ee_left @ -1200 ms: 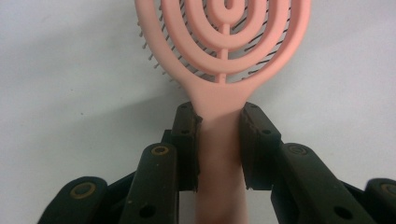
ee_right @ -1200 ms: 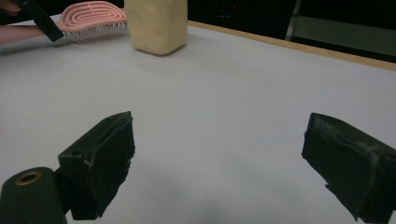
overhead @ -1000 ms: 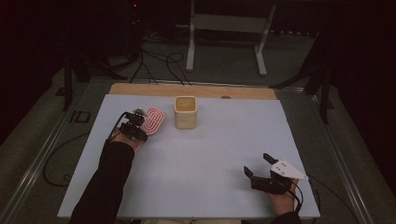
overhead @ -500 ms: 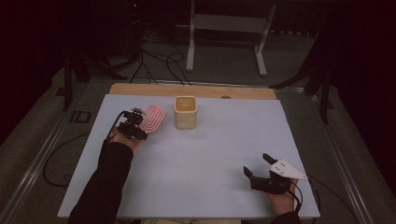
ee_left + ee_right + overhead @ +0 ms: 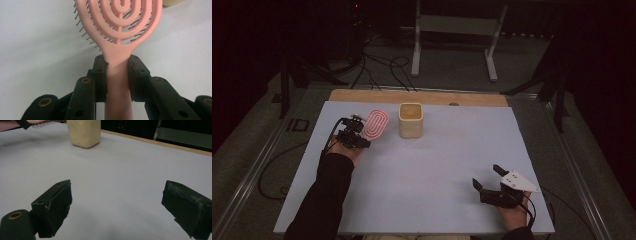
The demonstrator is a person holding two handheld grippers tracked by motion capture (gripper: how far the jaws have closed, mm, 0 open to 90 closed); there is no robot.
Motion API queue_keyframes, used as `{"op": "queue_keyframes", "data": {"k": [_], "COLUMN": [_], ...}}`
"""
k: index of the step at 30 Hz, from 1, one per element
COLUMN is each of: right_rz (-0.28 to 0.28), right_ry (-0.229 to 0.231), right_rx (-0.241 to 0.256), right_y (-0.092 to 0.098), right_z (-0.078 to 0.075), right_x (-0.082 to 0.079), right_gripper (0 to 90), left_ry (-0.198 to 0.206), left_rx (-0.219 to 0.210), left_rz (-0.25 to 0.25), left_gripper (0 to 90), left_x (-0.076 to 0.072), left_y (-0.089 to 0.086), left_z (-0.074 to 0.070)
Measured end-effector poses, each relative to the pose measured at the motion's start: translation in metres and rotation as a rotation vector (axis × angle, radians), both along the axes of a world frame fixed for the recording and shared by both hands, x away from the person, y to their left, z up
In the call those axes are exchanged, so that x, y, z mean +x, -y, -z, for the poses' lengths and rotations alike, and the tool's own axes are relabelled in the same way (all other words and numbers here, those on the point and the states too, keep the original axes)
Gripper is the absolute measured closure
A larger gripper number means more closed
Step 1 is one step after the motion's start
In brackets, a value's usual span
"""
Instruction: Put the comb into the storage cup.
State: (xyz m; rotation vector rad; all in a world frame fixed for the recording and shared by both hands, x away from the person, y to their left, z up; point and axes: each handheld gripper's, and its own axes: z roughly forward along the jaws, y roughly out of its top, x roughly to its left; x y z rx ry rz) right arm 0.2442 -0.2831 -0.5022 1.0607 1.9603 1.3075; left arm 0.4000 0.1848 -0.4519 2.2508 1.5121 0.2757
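Observation:
A pink hairbrush (image 5: 375,124) with an oval, ringed head is held above the table at the far left, just left of a cream square cup (image 5: 411,120). My left gripper (image 5: 357,136) is shut on the brush's handle (image 5: 117,75), its jaws clamped on both sides just below the head, bristles (image 5: 82,27) pointing away from the camera. My right gripper (image 5: 486,177) rests near the table's front right, open, with nothing between its fingers (image 5: 55,205). The cup (image 5: 83,132) stands far ahead of it.
The table (image 5: 437,170) has a pale blue-white top with a wooden strip (image 5: 422,96) along its far edge. A metal stand (image 5: 452,30) and cables (image 5: 377,65) lie on the dark floor beyond.
The left gripper and the brush have crept slightly toward the cup. The right gripper has stayed put.

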Motion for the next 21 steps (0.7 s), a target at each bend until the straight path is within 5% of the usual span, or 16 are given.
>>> {"op": "queue_keyframes", "data": {"k": [21], "right_rz": [0.001], "right_ry": [-0.008], "right_rx": [-0.005], "right_y": [-0.0010], "right_z": [0.0010], "right_x": [0.0002], "right_gripper": [9.2], "left_ry": [0.075], "left_rx": [-0.087], "left_rz": [-0.005], "left_gripper": [71.5], "left_x": [-0.0085], "left_y": [-0.0055], "left_z": [-0.0088]}}
